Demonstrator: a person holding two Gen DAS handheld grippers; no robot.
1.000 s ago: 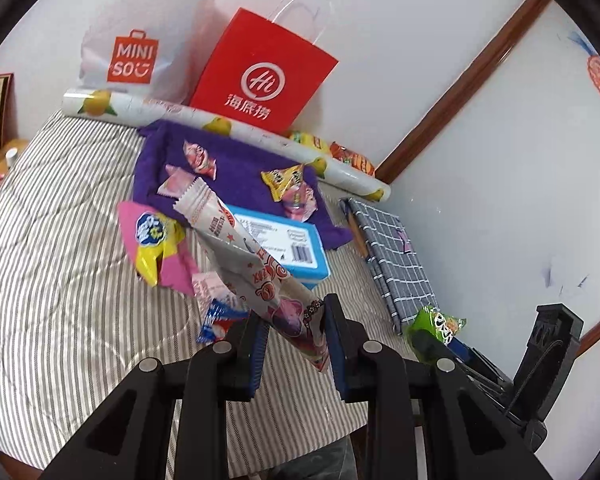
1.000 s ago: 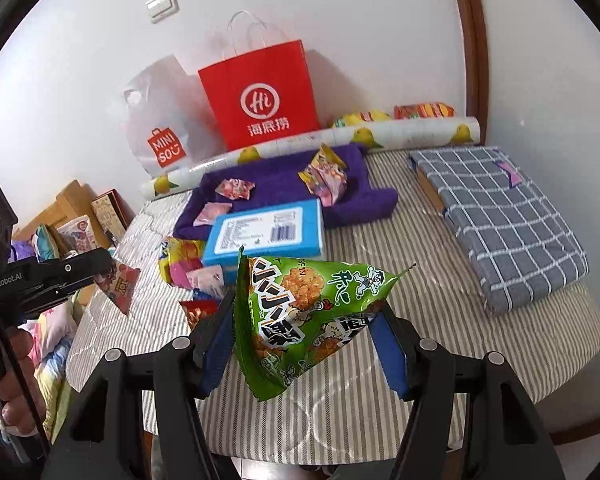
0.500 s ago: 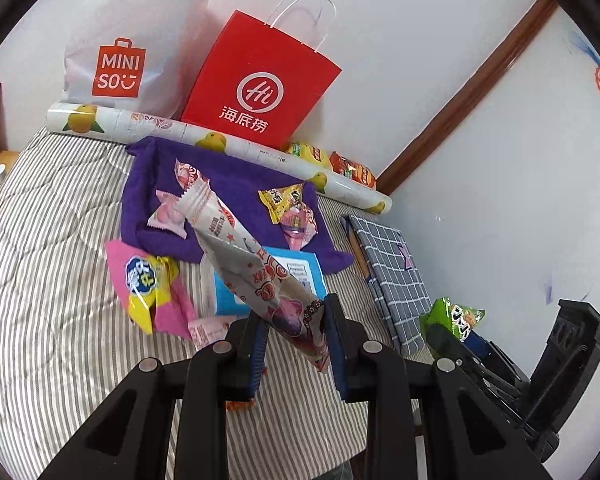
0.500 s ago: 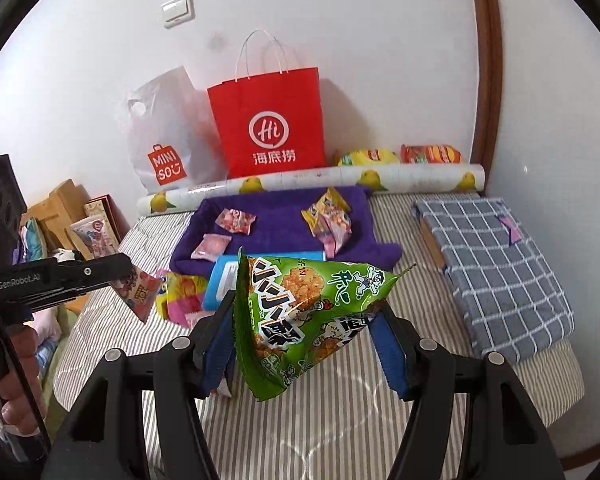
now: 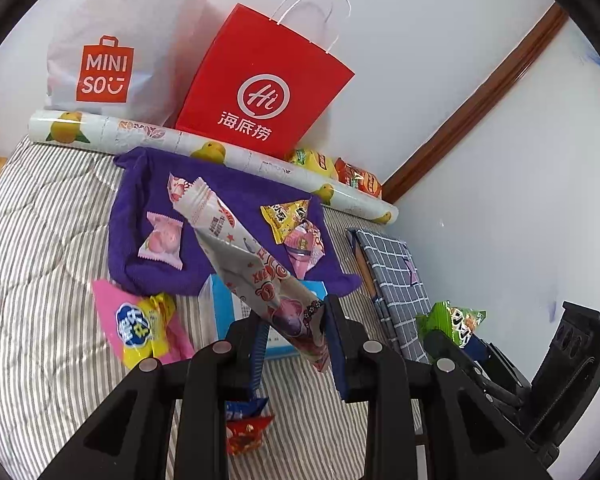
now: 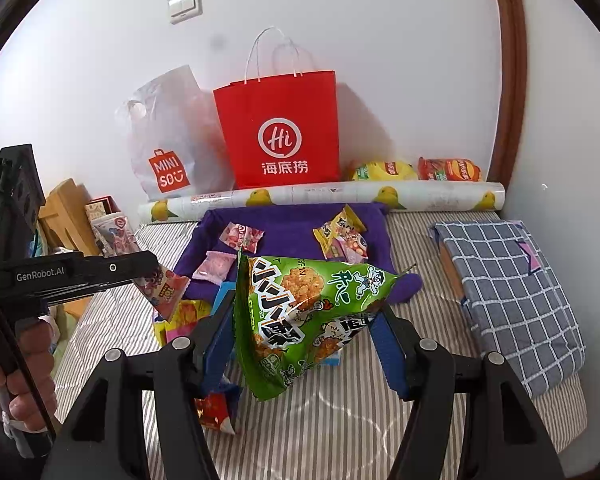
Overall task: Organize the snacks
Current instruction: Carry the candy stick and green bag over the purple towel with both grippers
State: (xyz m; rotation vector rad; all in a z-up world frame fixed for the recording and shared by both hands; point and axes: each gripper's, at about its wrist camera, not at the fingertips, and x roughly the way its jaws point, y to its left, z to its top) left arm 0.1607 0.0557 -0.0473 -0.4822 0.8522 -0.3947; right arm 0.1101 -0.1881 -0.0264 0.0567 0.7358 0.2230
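Note:
My left gripper (image 5: 294, 332) is shut on the lower end of a long white-and-pink snack packet (image 5: 244, 256), which slants up over the blue box (image 5: 224, 308). My right gripper (image 6: 304, 344) is shut on a puffy green snack bag (image 6: 308, 312), held above the striped bed (image 6: 340, 432). Ahead lies a purple cloth (image 5: 140, 208) with a pink peach sweet (image 5: 162, 240), a yellow packet (image 5: 284, 216) and a pink packet (image 5: 304, 246) on it. In the right wrist view the left gripper (image 6: 152, 272) hangs at the left with its packet (image 6: 164, 288).
A red paper bag (image 6: 280, 128) and a white Miniso bag (image 6: 168, 148) lean on the back wall behind a printed paper roll (image 6: 320, 196). A checked cloth bundle (image 6: 512, 292) lies at the right. Loose packets (image 5: 140, 324) lie on the bed. A hand (image 6: 16, 380) grips the left handle.
Both grippers have moved forward over the bed toward the purple cloth and the bags, each keeping its packet. The right one has also risen a little.

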